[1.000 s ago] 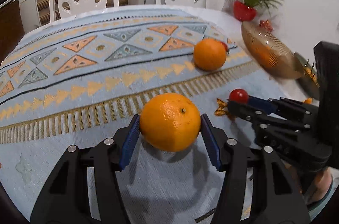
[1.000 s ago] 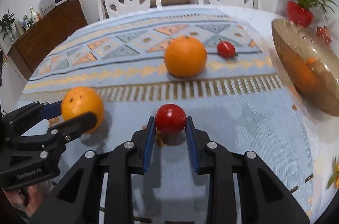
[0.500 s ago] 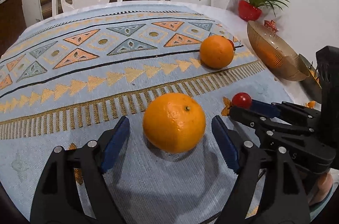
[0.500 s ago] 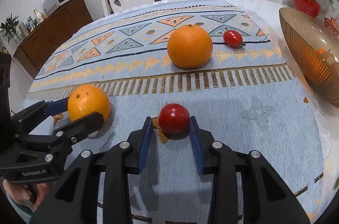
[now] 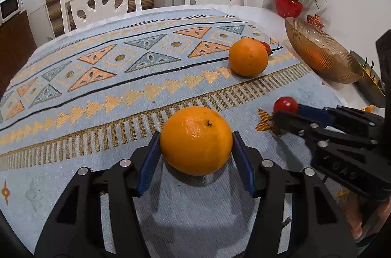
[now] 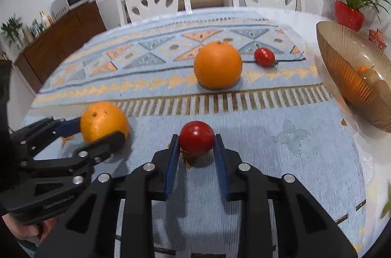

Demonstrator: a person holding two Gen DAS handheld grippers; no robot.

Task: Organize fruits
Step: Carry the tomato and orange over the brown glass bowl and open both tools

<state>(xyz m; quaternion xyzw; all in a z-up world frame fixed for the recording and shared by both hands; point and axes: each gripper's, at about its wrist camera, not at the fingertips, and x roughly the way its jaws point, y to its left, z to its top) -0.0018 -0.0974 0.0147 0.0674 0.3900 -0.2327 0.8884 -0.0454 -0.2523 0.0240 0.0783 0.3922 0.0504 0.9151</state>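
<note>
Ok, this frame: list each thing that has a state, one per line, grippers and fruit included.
Left gripper: shut on the near orange.
Near orange: gripped, at the cloth.
Right gripper: shut on the near tomato.
Near tomato: gripped, low over the cloth.
Far orange: loose on the cloth.
Far tomato: loose, beside the far orange.
Amber bowl: upright, holding some fruit.

Your left gripper brackets the near orange | right gripper brackets the near tomato | behind: far orange, far tomato at its right | bowl at table's right edge
</note>
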